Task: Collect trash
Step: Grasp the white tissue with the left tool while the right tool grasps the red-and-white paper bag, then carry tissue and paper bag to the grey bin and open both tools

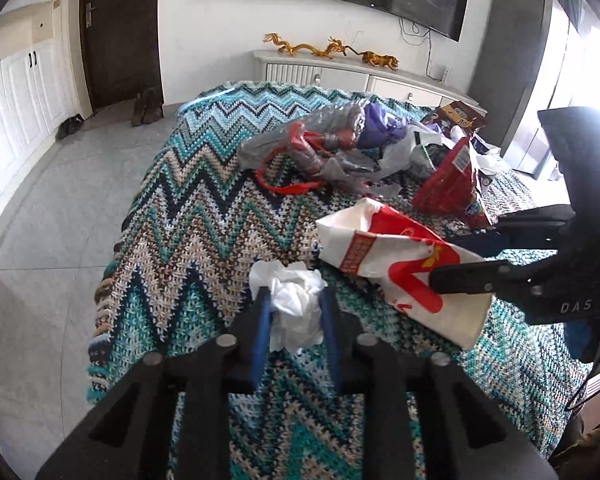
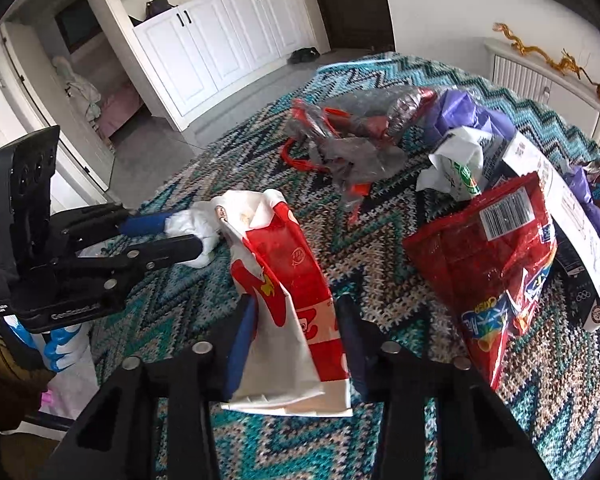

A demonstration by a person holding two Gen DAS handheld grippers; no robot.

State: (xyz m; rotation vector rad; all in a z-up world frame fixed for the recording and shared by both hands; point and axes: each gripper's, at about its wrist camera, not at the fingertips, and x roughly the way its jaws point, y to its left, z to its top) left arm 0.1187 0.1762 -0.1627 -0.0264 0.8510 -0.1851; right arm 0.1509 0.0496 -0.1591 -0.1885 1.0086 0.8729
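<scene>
Your left gripper [image 1: 294, 300] is pinched on a crumpled white tissue [image 1: 290, 296] that lies near the edge of the table, its blue-padded fingers [image 1: 262, 320] pressing the wad from both sides; from the right wrist view you can see the same gripper [image 2: 188, 236] reaching in from the left with the tissue [image 2: 196, 226] bunched at its tips. Your right gripper [image 2: 296, 312] is closed on a red and white paper bag [image 2: 288, 292], one finger against each side of the flattened bag, which lies on the table with its open mouth pointing away from you. In the left wrist view that bag [image 1: 400, 256] lies just to the right of the tissue, with the right gripper [image 1: 456, 256] coming in from the right edge over it. Everything rests on a zigzag knitted cloth [image 1: 188, 208] in teal, blue and beige that covers the table. Just beyond the paper bag stands a shiny red snack bag [image 2: 488, 248], barcode facing you, and behind it a heap of more rubbish: a grey plastic bag with red handles [image 2: 340, 140], a purple bag [image 2: 472, 116] and a white wrapper with green print [image 2: 460, 164]. At the lower left of the right wrist view, a blue and white glove [image 2: 60, 348] grips the handle of the left gripper.
</scene>
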